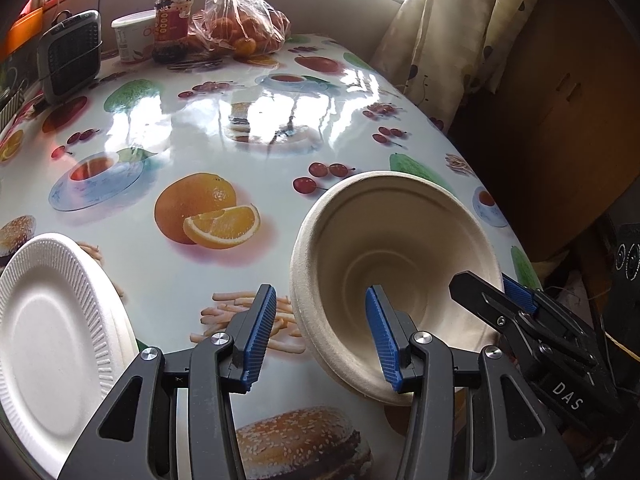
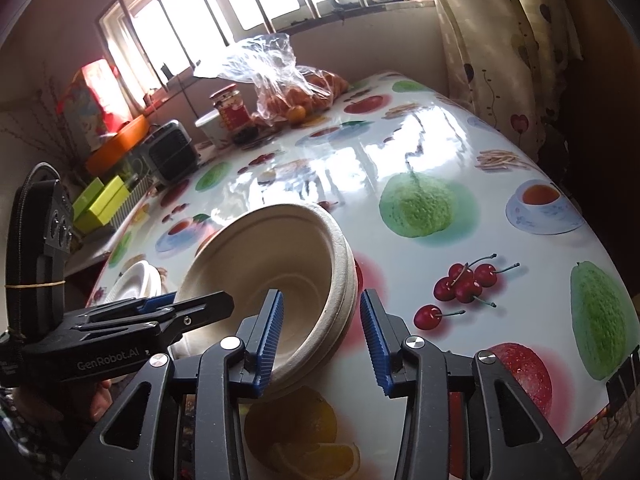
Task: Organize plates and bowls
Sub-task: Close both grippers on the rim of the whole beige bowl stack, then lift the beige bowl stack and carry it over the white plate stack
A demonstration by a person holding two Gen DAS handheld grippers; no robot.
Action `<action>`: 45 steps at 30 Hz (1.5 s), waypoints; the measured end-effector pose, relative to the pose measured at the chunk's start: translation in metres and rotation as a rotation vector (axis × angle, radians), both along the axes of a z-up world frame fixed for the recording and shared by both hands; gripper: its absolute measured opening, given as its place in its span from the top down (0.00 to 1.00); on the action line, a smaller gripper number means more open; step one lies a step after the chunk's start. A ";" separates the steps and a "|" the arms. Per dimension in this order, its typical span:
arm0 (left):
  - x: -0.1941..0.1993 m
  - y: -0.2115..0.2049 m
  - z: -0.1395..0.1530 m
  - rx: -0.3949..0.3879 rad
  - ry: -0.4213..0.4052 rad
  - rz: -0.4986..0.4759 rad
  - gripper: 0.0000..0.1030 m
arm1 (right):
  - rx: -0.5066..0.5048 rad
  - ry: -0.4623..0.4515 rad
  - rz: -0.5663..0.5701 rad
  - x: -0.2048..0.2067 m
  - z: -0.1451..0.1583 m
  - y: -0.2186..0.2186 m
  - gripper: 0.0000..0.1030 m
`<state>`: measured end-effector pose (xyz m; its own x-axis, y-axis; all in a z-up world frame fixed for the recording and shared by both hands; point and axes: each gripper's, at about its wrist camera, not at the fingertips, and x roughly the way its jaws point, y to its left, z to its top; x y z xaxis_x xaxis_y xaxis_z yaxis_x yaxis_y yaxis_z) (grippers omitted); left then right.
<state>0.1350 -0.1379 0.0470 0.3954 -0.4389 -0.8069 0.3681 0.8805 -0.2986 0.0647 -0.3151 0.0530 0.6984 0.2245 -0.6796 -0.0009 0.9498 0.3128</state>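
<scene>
Beige paper bowls (image 1: 394,280), nested (at least two rims show in the right wrist view (image 2: 280,280)), sit tilted up on the fruit-print tablecloth (image 1: 192,152), mouth facing the cameras, near the table's right edge. Left gripper (image 1: 320,336) is wide open w/ the bowl's near-left rim between its blue pads (image 1: 262,334): one finger outside the wall, the other inside the bowl; pads don't look pressed on the rim, so nothing gripped. Right gripper (image 2: 322,334) also open, straddling the opposite rim, one pad (image 2: 270,340) inside the bowl, the other outside; can't tell for sure if either pad touches the wall. White foam plates (image 1: 52,332) lie stacked at the left, well apart from the bowls. At the far end of the table: a jar (image 1: 174,24), white tub (image 1: 134,36), bag of oranges (image 1: 240,28) and a small grey heater (image 1: 70,56).
</scene>
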 end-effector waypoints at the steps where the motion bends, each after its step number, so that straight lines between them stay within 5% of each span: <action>1: 0.000 0.000 0.001 0.000 -0.001 0.000 0.59 | 0.000 0.000 0.000 0.000 0.000 0.000 0.65; 11: -0.001 -0.001 0.002 0.012 -0.005 -0.001 0.72 | -0.004 0.003 -0.006 0.000 0.001 0.001 0.73; 45: -0.005 0.011 0.016 0.009 -0.031 0.040 0.72 | 0.002 -0.010 0.020 0.006 0.010 0.003 0.75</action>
<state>0.1304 -0.1266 0.0630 0.4378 -0.4150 -0.7976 0.3414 0.8974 -0.2795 0.0709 -0.3123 0.0632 0.7008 0.2394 -0.6720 -0.0227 0.9490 0.3144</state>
